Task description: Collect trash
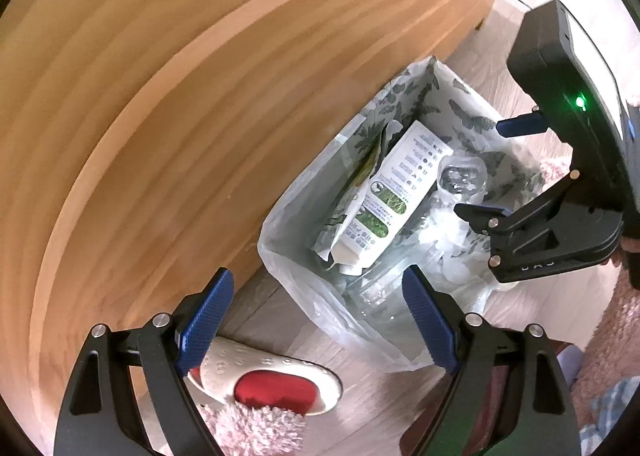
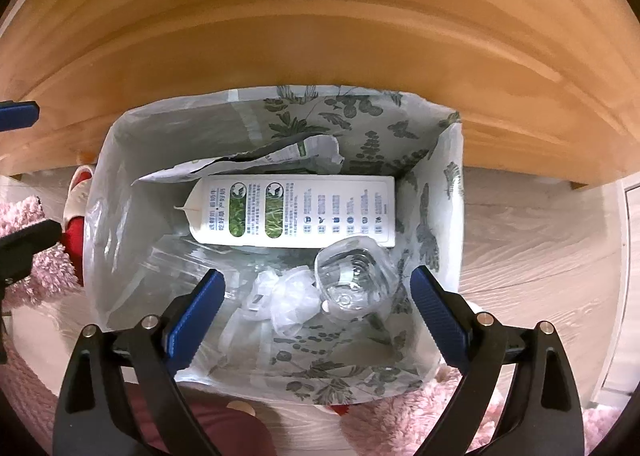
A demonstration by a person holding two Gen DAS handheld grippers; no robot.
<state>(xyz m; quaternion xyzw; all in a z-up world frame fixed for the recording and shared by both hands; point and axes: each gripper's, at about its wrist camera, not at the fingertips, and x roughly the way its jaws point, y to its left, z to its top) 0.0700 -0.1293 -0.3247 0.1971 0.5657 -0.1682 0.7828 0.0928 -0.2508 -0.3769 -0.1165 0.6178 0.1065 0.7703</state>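
Note:
A leaf-patterned bin [image 2: 360, 115] lined with a clear bag stands on the floor against a wooden panel. Inside lie a white milk carton [image 2: 296, 211] with green labels, a crushed clear plastic bottle [image 2: 352, 276], crumpled clear film [image 2: 284, 296] and a torn wrapper [image 2: 280, 155]. My right gripper [image 2: 318, 316] hangs open above the bin's near side, with nothing between its blue pads. My left gripper [image 1: 320, 316] is open and empty over the bin's [image 1: 460, 103] left corner. The left wrist view shows the carton [image 1: 392, 195], the bottle [image 1: 460, 175] and the right gripper [image 1: 500, 169] over the bin.
The wooden panel [image 2: 320, 35] rises right behind the bin. A white and red slipper [image 1: 272, 384] lies on the grey wood floor [image 2: 540, 256] left of the bin. Pink fluffy fabric [image 2: 420, 416] lies at the near side. The left gripper [image 2: 24, 175] shows at the left edge.

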